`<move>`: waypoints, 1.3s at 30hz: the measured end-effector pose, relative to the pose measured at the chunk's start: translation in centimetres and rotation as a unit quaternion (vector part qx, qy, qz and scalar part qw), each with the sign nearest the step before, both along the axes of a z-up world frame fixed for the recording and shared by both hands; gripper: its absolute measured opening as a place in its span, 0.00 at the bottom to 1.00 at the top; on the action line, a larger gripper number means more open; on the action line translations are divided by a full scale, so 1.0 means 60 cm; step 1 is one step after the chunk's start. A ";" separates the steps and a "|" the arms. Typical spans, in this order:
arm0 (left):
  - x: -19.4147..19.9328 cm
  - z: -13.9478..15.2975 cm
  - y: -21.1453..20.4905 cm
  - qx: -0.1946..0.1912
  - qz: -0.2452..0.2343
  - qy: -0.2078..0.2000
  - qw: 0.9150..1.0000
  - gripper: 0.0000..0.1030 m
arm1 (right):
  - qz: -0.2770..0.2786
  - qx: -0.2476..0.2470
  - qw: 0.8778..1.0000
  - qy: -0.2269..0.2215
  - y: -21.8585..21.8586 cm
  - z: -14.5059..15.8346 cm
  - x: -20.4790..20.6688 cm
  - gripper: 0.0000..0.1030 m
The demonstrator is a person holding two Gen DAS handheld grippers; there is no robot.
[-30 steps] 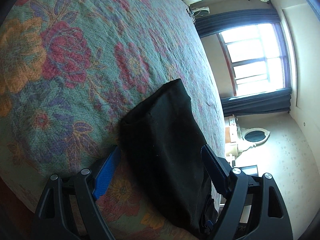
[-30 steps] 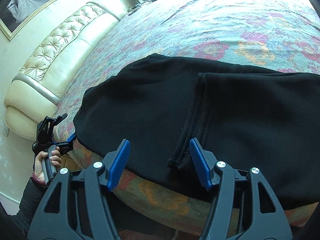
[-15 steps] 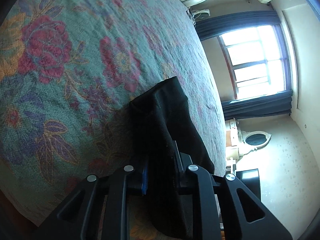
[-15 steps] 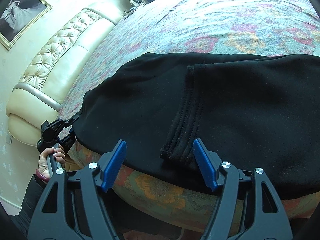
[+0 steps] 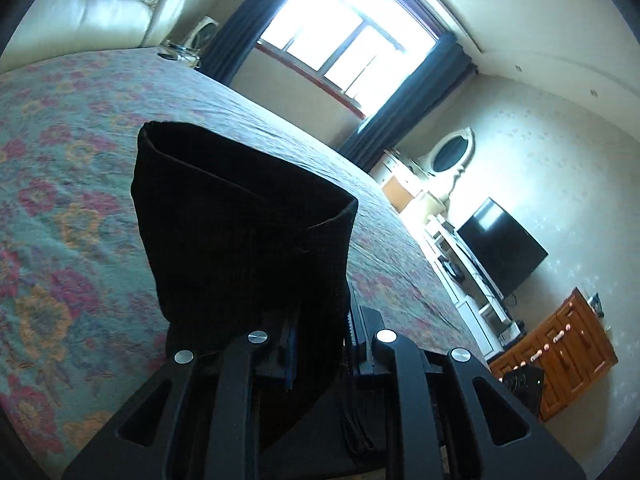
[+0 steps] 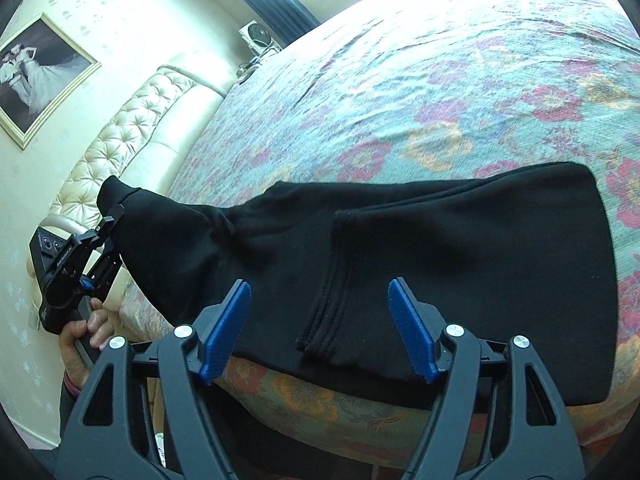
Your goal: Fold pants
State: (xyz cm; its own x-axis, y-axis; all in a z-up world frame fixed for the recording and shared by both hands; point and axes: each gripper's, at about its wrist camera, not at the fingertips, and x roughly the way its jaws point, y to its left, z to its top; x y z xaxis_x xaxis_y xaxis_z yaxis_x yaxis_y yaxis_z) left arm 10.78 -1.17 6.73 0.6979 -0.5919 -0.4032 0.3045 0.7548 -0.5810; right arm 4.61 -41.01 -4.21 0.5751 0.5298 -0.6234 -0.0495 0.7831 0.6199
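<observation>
Black pants (image 6: 460, 256) lie partly folded along the near edge of a floral bedspread (image 6: 440, 92). A ribbed hem (image 6: 324, 312) lies between the open blue pads of my right gripper (image 6: 320, 328), which hovers just short of the cloth. My left gripper (image 5: 320, 344) is shut on one end of the pants (image 5: 240, 232) and holds it lifted off the bed. In the right wrist view the left gripper (image 6: 108, 236) sits at the far left, clamping that raised end.
A cream tufted headboard (image 6: 132, 136) stands behind the bed. A window with dark curtains (image 5: 344, 40), a TV (image 5: 500, 248) on a white stand and a wooden dresser (image 5: 560, 352) line the far walls. A framed photo (image 6: 40, 72) hangs on the wall.
My left gripper closed on the end of the pants and lifted it up off the bed. The right gripper stayed open and drew back slightly.
</observation>
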 end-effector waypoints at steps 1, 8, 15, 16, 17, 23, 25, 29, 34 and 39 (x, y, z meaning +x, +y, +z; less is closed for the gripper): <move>-0.002 0.000 -0.039 0.012 -0.023 -0.005 1.000 0.18 | -0.007 0.013 1.000 -0.002 -0.016 0.005 0.001 0.74; -0.026 -0.086 -0.253 0.088 -0.137 0.020 0.987 0.18 | -0.009 0.129 0.991 0.027 -0.109 -0.010 0.031 0.82; -0.039 -0.198 -0.320 0.147 -0.178 0.074 0.970 0.19 | -0.046 0.196 0.976 0.083 -0.160 -0.084 0.041 0.82; -0.042 -0.196 -0.322 0.152 -0.178 0.064 0.970 0.20 | -0.044 0.195 0.976 0.085 -0.158 -0.087 0.042 0.82; -0.044 -0.192 -0.325 0.151 -0.181 0.058 0.970 0.26 | -0.042 0.194 0.976 0.086 -0.154 -0.088 0.045 0.82; -0.067 -0.158 -0.317 0.132 -0.200 0.030 0.970 0.56 | -0.021 0.205 0.974 0.096 -0.125 -0.095 0.061 0.82; -0.069 -0.135 -0.307 0.134 -0.189 0.024 0.972 0.60 | -0.019 0.186 0.977 0.106 -0.113 -0.097 0.069 0.82; -0.047 -0.100 -0.237 0.114 -0.145 0.020 0.983 0.75 | -0.018 0.143 0.982 0.122 -0.094 -0.103 0.091 0.82; 0.008 -0.115 -0.109 0.101 -0.056 0.063 0.991 0.78 | 0.010 0.113 0.985 0.128 -0.059 -0.108 0.115 0.82; 0.034 -0.160 -0.017 0.050 -0.003 0.115 0.992 0.78 | 0.037 0.099 0.986 0.127 -0.029 -0.108 0.139 0.77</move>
State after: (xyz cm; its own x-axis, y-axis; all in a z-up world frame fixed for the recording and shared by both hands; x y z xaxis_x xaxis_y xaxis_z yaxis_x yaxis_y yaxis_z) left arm 12.84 -2.17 -2.86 0.5776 -0.5448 -0.6080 0.1779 0.8109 -0.5575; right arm 12.93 -42.77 -10.67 0.3698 0.6898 -0.6225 0.0746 0.6457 0.7599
